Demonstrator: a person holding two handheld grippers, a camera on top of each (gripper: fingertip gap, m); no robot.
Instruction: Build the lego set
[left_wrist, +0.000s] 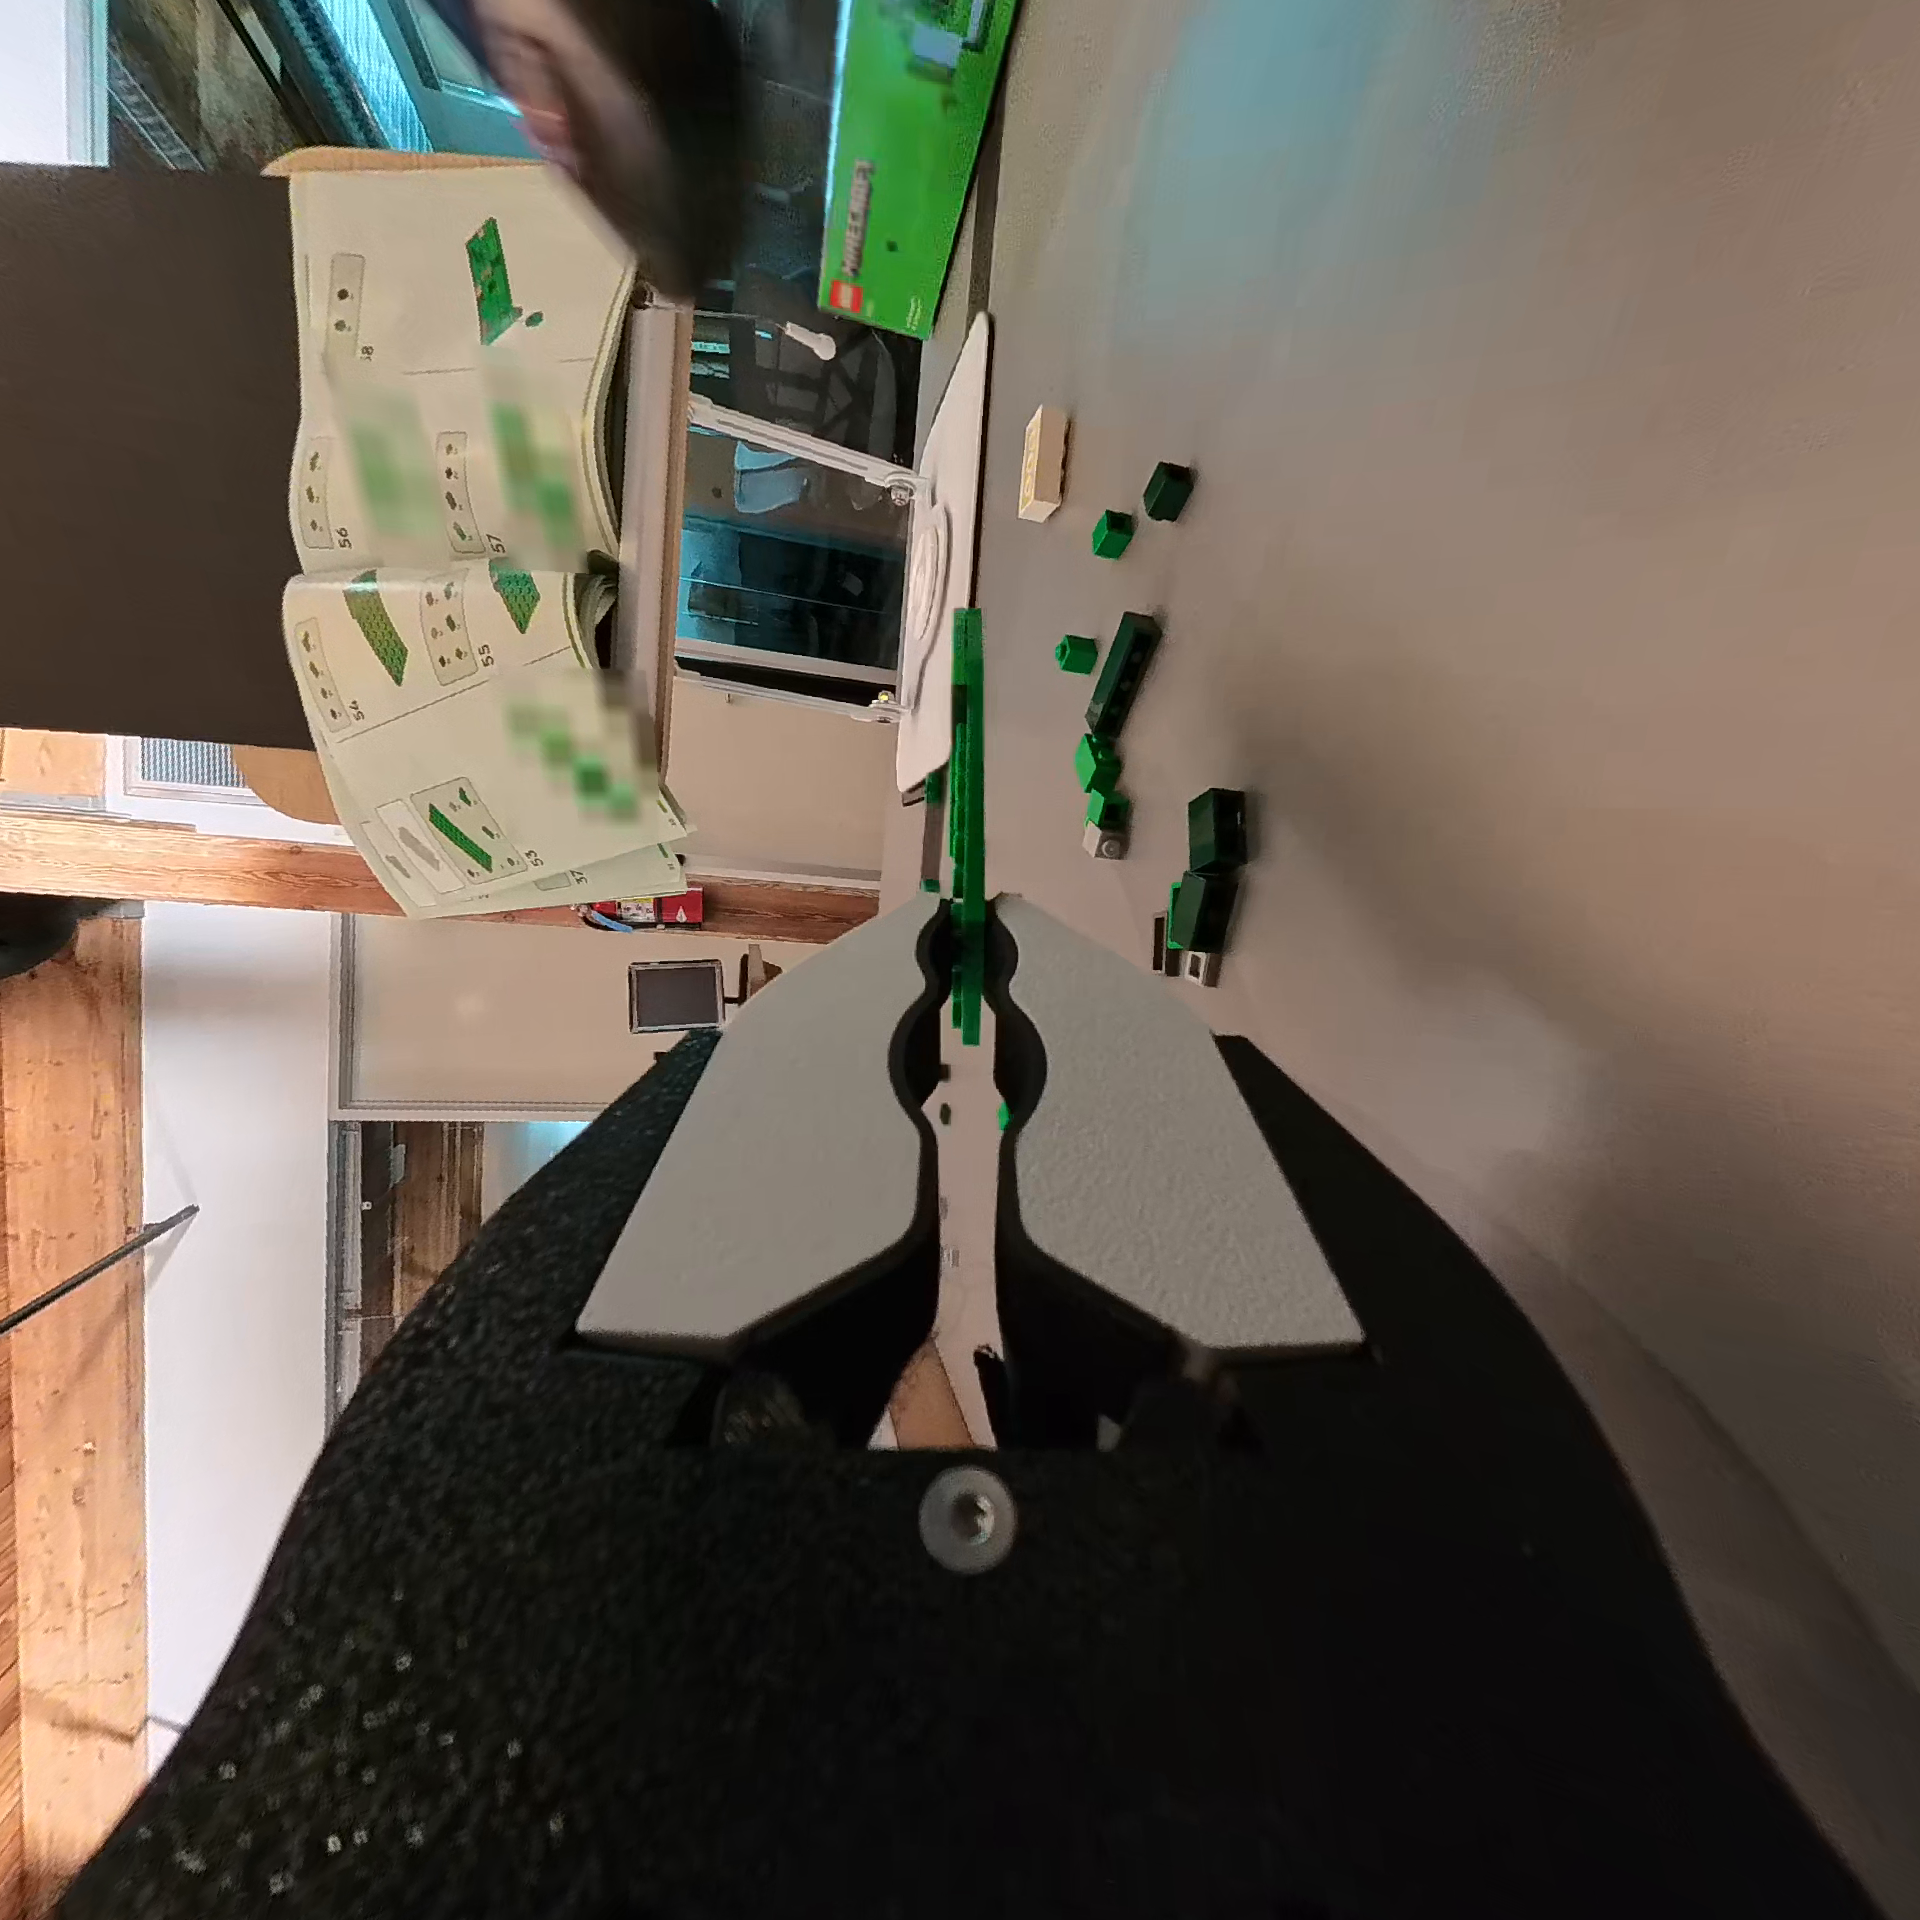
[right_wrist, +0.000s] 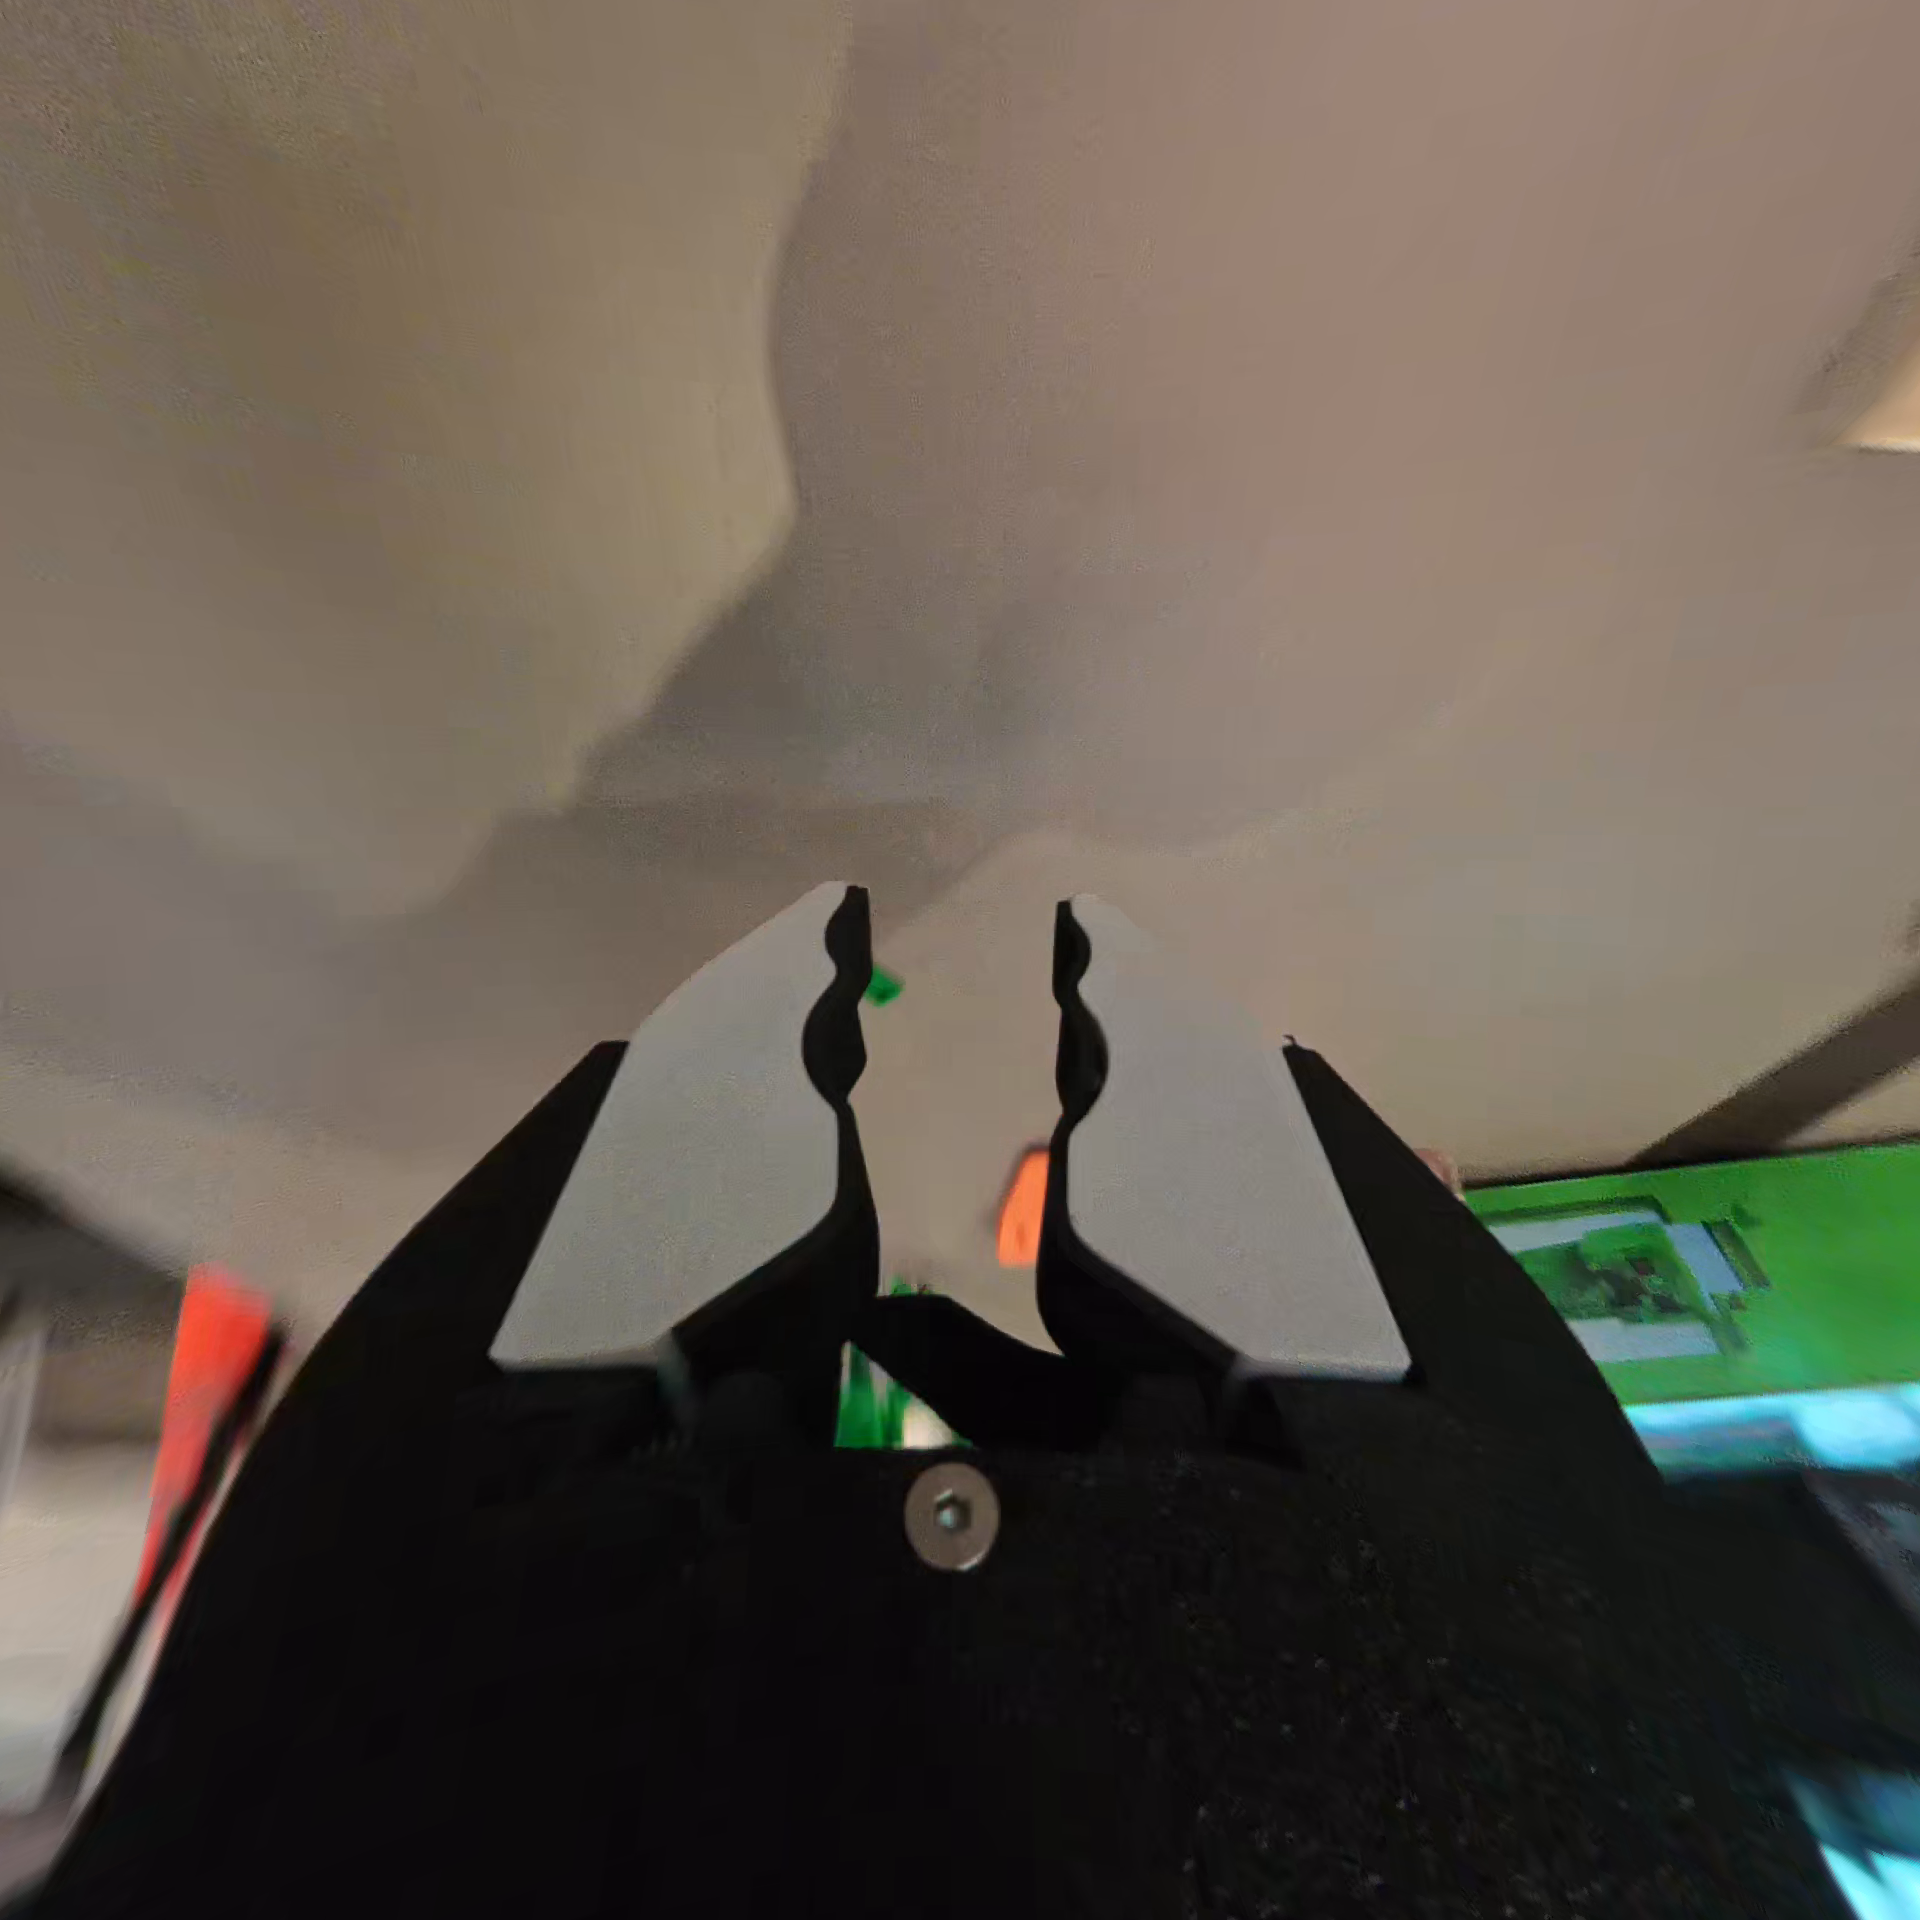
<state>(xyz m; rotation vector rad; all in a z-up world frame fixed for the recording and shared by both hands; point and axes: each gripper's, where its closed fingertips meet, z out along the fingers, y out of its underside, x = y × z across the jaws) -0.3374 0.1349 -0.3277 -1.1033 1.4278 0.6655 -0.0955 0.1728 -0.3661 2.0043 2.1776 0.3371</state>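
My left gripper (left_wrist: 968, 914) is shut on the edge of a flat green Lego plate (left_wrist: 968, 748), held on edge above the grey table (left_wrist: 1455, 623); the view is rolled sideways. Several loose green and dark green bricks (left_wrist: 1122, 665) lie on the table beside the plate, with a cream brick (left_wrist: 1044, 462) farther off. An open instruction booklet (left_wrist: 457, 540) stands on a holder. My right gripper (right_wrist: 961, 904) is open and empty, pointing at blurred grey table. A small green piece (right_wrist: 883, 985) shows beside its left finger.
A green Lego box lies at the far table edge (left_wrist: 914, 177) and at the right in the right wrist view (right_wrist: 1683, 1268). A white tray (left_wrist: 951, 540) sits behind the plate. A red-orange object (right_wrist: 208, 1382) and an orange piece (right_wrist: 1023, 1205) show blurred.
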